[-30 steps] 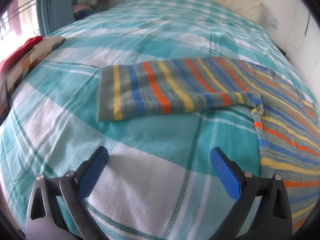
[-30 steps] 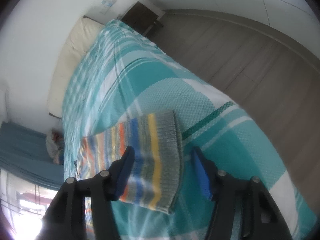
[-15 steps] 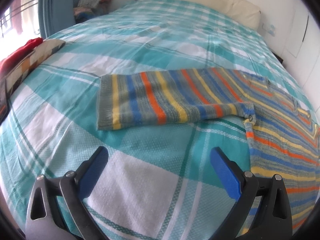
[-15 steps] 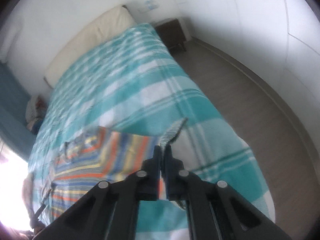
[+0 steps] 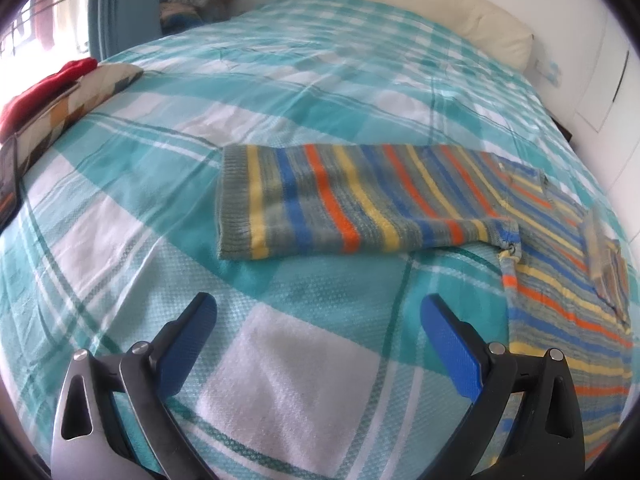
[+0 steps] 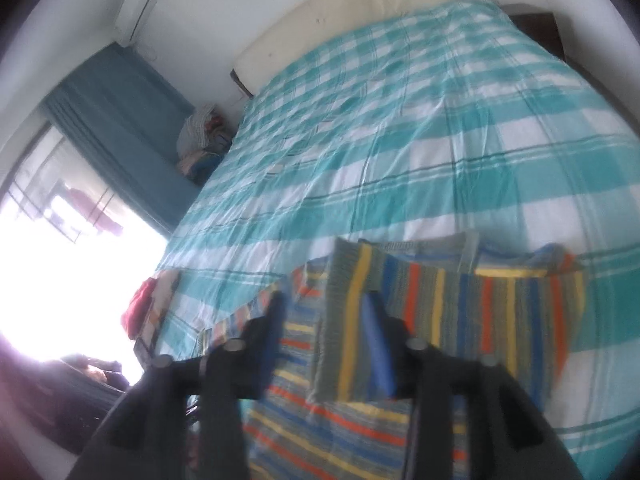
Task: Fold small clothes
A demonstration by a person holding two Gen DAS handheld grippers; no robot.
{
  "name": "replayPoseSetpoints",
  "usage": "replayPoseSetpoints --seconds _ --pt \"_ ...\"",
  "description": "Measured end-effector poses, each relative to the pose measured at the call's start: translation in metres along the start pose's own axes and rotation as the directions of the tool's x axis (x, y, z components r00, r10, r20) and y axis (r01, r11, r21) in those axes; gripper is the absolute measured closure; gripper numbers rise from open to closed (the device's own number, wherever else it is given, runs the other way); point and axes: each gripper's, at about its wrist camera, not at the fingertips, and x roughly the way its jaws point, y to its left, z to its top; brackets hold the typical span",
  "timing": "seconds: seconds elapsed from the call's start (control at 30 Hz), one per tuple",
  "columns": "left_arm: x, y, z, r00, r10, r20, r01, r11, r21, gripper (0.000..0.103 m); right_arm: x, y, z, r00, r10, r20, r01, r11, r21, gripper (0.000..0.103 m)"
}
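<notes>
A small striped knit sweater [image 5: 560,280] lies flat on the teal checked bedspread [image 5: 280,80]. Its left sleeve [image 5: 340,204] stretches out to the left, ahead of my left gripper [image 5: 316,320], which is open, empty and just above the bedspread. In the right wrist view the other sleeve [image 6: 440,320] lies folded across the sweater's body [image 6: 320,420]. My right gripper [image 6: 324,320] is open over the cuff end of that folded sleeve, holding nothing.
A patterned cushion [image 5: 72,100] with a red garment [image 5: 40,88] lies at the bed's left edge. A cream headboard [image 5: 420,12] stands at the far end. A pile of clothes [image 6: 200,140] sits by the teal curtain [image 6: 120,120].
My right gripper shut on the right sleeve's cuff, carried it over the sweater's body and has opened, leaving the sleeve folded. My left gripper stayed open and drifted slightly.
</notes>
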Motion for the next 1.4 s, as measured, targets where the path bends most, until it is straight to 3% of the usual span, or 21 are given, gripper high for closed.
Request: replayPoseSetpoints --seconds 0.13,0.3,0.37,0.47,0.57,0.63,0.7,0.73,0.77,0.87,0.97,1.1,1.2,1.33,1.4 --pt "-0.002 0.001 0.002 0.999 -0.032 -0.002 0.032 0.999 -0.022 0.001 0.007 -0.019 -0.015 0.999 -0.016 -0.033 0.017 1.000 0.024 0.051" --pt "0.001 -0.010 0.001 1.000 -0.025 -0.009 0.026 1.000 0.009 0.001 0.000 -0.082 -0.048 0.984 -0.116 -0.136 0.127 0.989 0.075 0.051" --pt "0.001 -0.012 -0.002 1.000 -0.014 -0.007 0.015 0.999 0.029 0.001 -0.005 -0.108 -0.062 0.968 -0.200 -0.149 0.212 0.975 0.072 0.051" --pt "0.001 -0.016 -0.004 1.000 -0.008 -0.006 0.009 0.999 0.046 0.001 -0.024 -0.128 -0.080 0.940 -0.320 -0.113 0.322 0.947 -0.003 0.051" --pt "0.005 -0.019 -0.006 1.000 0.004 -0.013 -0.003 0.998 0.056 0.001 -0.029 -0.128 -0.102 0.920 -0.366 -0.141 0.349 0.928 -0.133 0.051" --pt "0.008 -0.022 -0.007 1.000 0.012 -0.021 -0.010 0.998 0.067 0.001 -0.023 -0.122 -0.116 0.893 -0.426 -0.144 0.384 0.890 -0.247 0.051" --pt "0.010 -0.025 -0.010 0.999 0.028 -0.019 -0.026 0.996 0.089 0.001 -0.018 -0.122 -0.125 0.860 -0.504 -0.083 0.457 0.832 -0.313 0.052" --pt "0.009 -0.026 -0.012 0.999 0.036 -0.015 -0.034 0.995 0.098 0.001 -0.018 -0.127 -0.126 0.829 -0.558 -0.040 0.519 0.794 -0.318 0.057" --pt "0.009 -0.026 -0.013 0.999 0.042 -0.012 -0.040 0.994 0.104 0.001 -0.017 -0.137 -0.126 0.780 -0.625 -0.010 0.595 0.747 -0.298 0.058" --pt "0.008 -0.023 -0.016 0.998 0.051 -0.021 -0.049 0.993 0.111 0.001 -0.028 -0.156 -0.130 0.802 -0.597 0.014 0.583 0.778 -0.233 0.056" --pt "0.010 -0.022 -0.015 0.998 0.046 -0.035 -0.042 0.993 0.107 0.001 -0.030 -0.146 -0.135 0.783 -0.621 0.036 0.605 0.747 -0.275 0.056" --pt "0.010 -0.027 -0.015 0.998 0.054 -0.038 -0.049 0.991 0.126 0.001 -0.047 -0.137 -0.138 0.793 -0.607 0.048 0.598 0.762 -0.248 0.053" --pt "0.007 -0.029 -0.017 0.998 0.047 -0.029 -0.042 0.989 0.140 0.001 -0.066 -0.125 -0.150 0.787 -0.609 0.099 0.613 0.753 -0.241 0.051" --pt "0.005 -0.031 -0.016 0.999 0.033 -0.019 -0.030 0.989 0.146 0.001 -0.096 -0.107 -0.175 0.814 -0.559 0.161 0.581 0.778 -0.238 0.048" --pt "0.005 -0.032 -0.017 0.999 0.032 -0.017 -0.029 0.988 0.149 0.001 -0.109 -0.100 -0.188 0.821 -0.536 0.197 0.570 0.788 -0.234 0.039"
